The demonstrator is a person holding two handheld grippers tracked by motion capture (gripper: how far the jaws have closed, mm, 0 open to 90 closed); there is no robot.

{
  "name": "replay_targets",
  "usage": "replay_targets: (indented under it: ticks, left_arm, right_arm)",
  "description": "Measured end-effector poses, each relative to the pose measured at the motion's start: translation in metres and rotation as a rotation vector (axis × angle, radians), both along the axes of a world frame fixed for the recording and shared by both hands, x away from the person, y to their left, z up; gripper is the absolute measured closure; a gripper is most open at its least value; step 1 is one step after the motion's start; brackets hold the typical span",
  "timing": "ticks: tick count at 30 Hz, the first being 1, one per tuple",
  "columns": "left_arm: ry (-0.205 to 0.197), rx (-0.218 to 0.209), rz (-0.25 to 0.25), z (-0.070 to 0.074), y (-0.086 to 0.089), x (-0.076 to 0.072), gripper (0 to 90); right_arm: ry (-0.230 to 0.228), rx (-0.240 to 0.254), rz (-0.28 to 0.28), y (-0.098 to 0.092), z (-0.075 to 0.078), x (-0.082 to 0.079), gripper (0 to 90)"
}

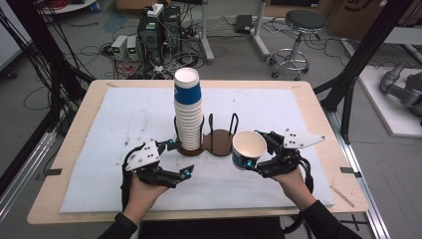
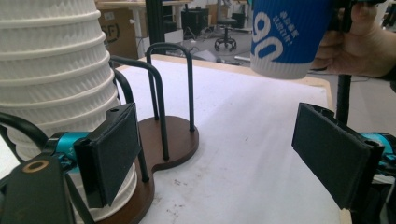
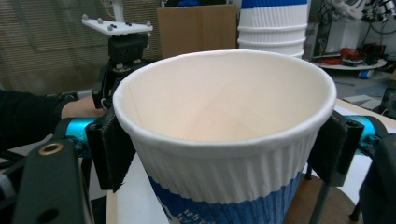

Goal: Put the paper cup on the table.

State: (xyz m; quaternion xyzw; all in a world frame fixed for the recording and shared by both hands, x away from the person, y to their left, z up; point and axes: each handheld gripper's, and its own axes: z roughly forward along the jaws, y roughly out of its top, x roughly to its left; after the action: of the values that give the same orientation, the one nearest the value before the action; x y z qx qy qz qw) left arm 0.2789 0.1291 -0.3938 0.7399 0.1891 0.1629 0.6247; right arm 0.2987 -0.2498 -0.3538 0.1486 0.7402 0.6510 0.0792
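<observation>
Seen from the high view, a wooden counter [image 1: 74,129] covered by a white mat [image 1: 134,114] carries a dark brown wooden cup holder with black wire hoops [image 1: 219,140]; a tall stack of ribbed white paper cups topped by a blue-banded cup [image 1: 188,112] stands in the holder's left bay, while the right bay is vacant. To the left of the holder, the left gripper [image 1: 177,159] lies low over the mat with its jaws spread and nothing between them. To the right, the right gripper [image 1: 259,154] pinches a single blue-and-white ribbed paper cup [image 1: 248,148], tilted so that its mouth faces the camera, just beside the holder's right bay. From the left gripper view, the two black pads stand wide apart; the left pad [image 2: 112,151] sits close against the lower cups of the stack [image 2: 51,79], whether touching cannot be told, and the single cup [image 2: 288,37] hangs above the mat at upper right, held from the far side. From the right gripper view, the cup [image 3: 224,135] sits between both pads [image 3: 109,149], which press its ribbed wall below the rim; the stack [image 3: 273,25] rises behind, and the left gripper [image 3: 122,51] appears at left.
</observation>
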Motion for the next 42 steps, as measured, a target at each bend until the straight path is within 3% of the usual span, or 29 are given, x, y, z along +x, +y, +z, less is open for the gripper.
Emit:
replay_targets:
  ticks: [9, 20, 36, 42]
  left_arm:
    - [0.006, -0.002, 0.002, -0.001, 0.002, 0.001, 15.1]
    - [0.008, 0.003, 0.000, -0.001, 0.000, 0.001, 15.1]
    - [0.013, 0.009, 0.009, -0.003, 0.000, 0.002, 15.1]
    - [0.015, 0.008, 0.009, -0.003, -0.001, 0.003, 15.1]
  right_arm:
    - [-0.007, 0.014, -0.057, -0.012, 0.007, 0.007, 21.1]
    - [-0.010, 0.026, -0.187, -0.037, 0.013, 0.017, 21.1]
    - [0.033, 0.026, -0.415, -0.069, 0.008, 0.036, 21.1]
    - [0.036, 0.028, -0.461, -0.076, 0.007, 0.043, 21.1]
